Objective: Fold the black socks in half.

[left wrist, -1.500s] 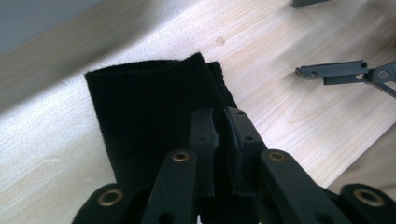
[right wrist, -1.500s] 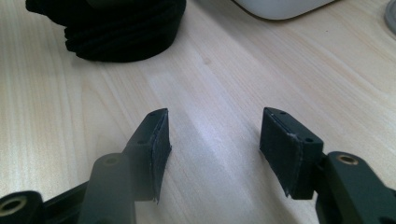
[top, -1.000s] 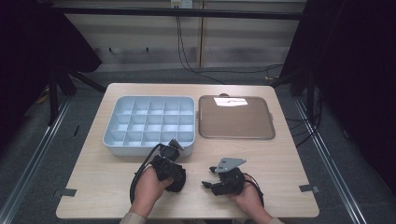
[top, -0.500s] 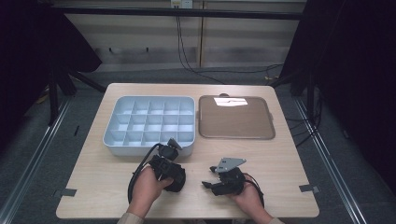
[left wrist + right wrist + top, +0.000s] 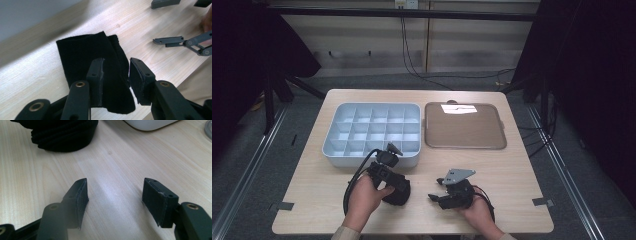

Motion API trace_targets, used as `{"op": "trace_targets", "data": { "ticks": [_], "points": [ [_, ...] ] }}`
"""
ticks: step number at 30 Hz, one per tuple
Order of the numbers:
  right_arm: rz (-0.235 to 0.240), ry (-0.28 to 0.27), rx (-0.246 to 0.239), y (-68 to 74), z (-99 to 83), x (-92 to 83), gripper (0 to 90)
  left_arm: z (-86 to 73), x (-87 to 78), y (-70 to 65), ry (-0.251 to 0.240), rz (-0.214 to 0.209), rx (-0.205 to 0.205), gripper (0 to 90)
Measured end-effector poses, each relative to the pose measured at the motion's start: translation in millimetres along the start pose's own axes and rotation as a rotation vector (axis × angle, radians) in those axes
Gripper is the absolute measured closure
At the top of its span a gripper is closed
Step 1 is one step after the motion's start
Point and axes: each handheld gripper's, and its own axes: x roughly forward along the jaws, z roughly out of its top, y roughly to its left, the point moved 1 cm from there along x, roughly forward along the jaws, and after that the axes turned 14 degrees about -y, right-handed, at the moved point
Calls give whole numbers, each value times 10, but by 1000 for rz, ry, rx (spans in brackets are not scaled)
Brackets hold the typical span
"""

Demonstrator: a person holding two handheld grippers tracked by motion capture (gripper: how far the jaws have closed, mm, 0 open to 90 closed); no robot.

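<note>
Nearest the table's front edge: left hand (image 5: 362, 197) and right hand (image 5: 477, 212) entering from below, forearms low, each wrapped around a gripper.

Left gripper (image 5: 393, 150) angled forward toward the compartment tray (image 5: 332, 150); jaws just opened part-way, a narrow gap between the pads. Black folded cloth (image 5: 95, 65) lying on the wooden table (image 5: 512, 170) beneath and between those jaws in the left gripper view, one pad resting over the fabric, the other just beside its edge (no pinch visible). Same view: right gripper's linkage seen farther off across the bare wood.

Right gripper (image 5: 115, 200) held level, pointing leftward toward the cloth; jaws wide apart, nothing between them, bare tabletop under the gap. Right gripper view: cloth seen as a stacked bundle ahead, well clear of the pads.

High view: cloth dark beside the left hand. Farther back, compartment tray on the left, flat brown tray (image 5: 462, 132) just beside it on the right.
</note>
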Motion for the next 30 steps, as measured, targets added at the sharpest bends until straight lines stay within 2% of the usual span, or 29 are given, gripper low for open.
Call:
{"op": "trace_targets", "data": {
  "ticks": [6, 11, 13, 20, 30],
  "points": [
    [0, 0, 0, 0, 0, 0, 371, -18, -83, 113, -22, 27, -36, 574],
    [0, 0, -1, -1, 0, 0, 372, -72, -75, 215, -26, 53, -71, 476],
    [0, 0, 1, 0, 0, 0, 372, -94, -51, 242, -20, 50, -74, 460],
    [0, 0, -1, -1, 0, 0, 372, -129, 43, 276, -19, 64, -93, 384],
    [-1, 0, 2, -1, 0, 0, 373, -167, 184, 281, 8, 56, -107, 347]
  ]
}}
